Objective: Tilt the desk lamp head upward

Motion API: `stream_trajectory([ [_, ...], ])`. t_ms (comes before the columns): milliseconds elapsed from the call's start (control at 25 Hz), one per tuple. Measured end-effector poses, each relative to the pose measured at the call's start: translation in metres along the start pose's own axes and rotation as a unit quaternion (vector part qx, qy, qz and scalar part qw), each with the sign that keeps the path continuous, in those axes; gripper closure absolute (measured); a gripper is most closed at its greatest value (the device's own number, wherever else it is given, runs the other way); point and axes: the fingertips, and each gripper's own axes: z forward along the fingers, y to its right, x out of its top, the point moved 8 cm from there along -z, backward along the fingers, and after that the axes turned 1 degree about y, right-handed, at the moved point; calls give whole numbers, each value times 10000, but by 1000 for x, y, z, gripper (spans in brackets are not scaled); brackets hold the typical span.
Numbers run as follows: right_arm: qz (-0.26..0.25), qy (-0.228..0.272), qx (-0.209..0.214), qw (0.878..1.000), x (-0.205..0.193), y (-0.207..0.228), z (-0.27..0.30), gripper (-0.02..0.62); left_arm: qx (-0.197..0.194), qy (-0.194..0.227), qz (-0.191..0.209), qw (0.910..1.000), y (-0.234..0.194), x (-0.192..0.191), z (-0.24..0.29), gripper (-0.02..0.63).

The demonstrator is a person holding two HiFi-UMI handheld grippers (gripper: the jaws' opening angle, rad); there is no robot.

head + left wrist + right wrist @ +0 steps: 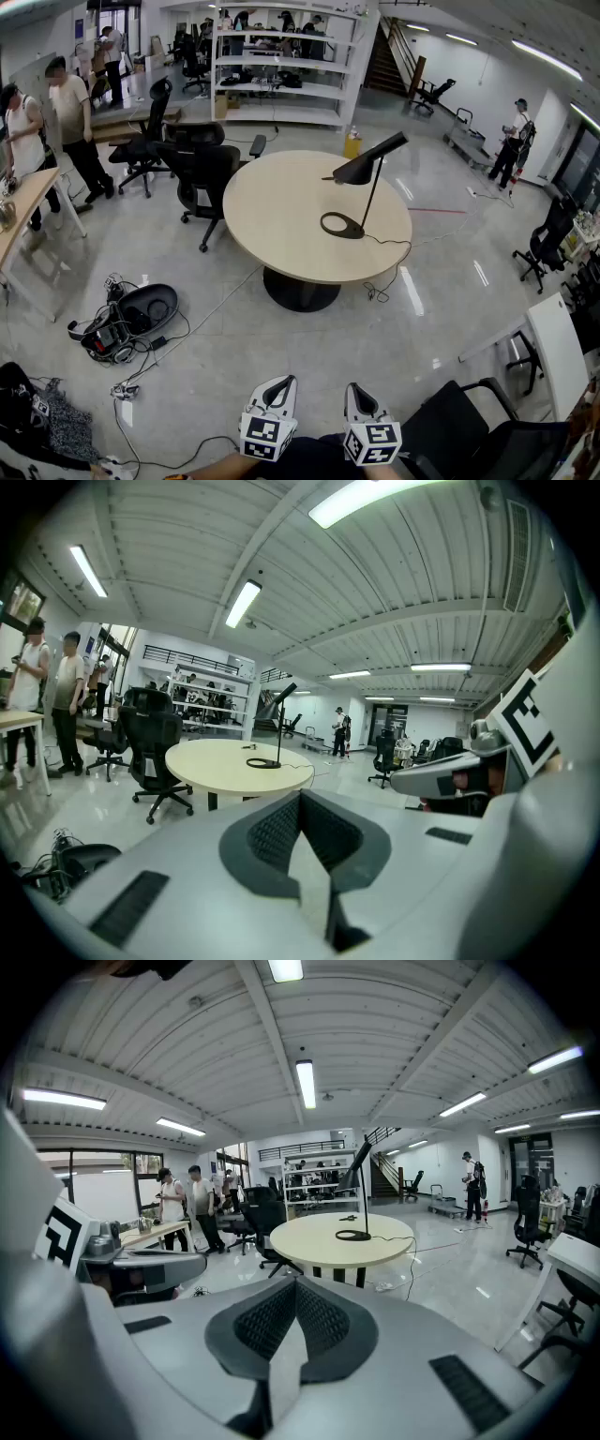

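Note:
A black desk lamp stands on the right part of a round beige table in the middle of the room. Its cone head slopes down to the left, and its ring base lies flat with a cord trailing off the table's right edge. Both grippers are far from the table, low at the near edge of the head view. My left gripper and right gripper are side by side, both shut and empty. The left gripper sees the lamp far ahead. So does the right gripper, with the lamp beyond it.
Black office chairs crowd the table's left side. An open black case with cables lies on the floor at the left. A black chair and a white desk are close on the right. People stand at the left and far right.

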Motion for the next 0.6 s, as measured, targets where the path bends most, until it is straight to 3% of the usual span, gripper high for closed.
stream_trajectory([
  [280, 70, -99, 105, 9999, 0, 3, 34, 580, 29, -100, -90, 9999, -20, -1, 23, 560],
  [600, 202, 20, 343, 9992, 32, 84, 104, 580, 318, -200, 34, 9993, -15, 30, 116, 560],
])
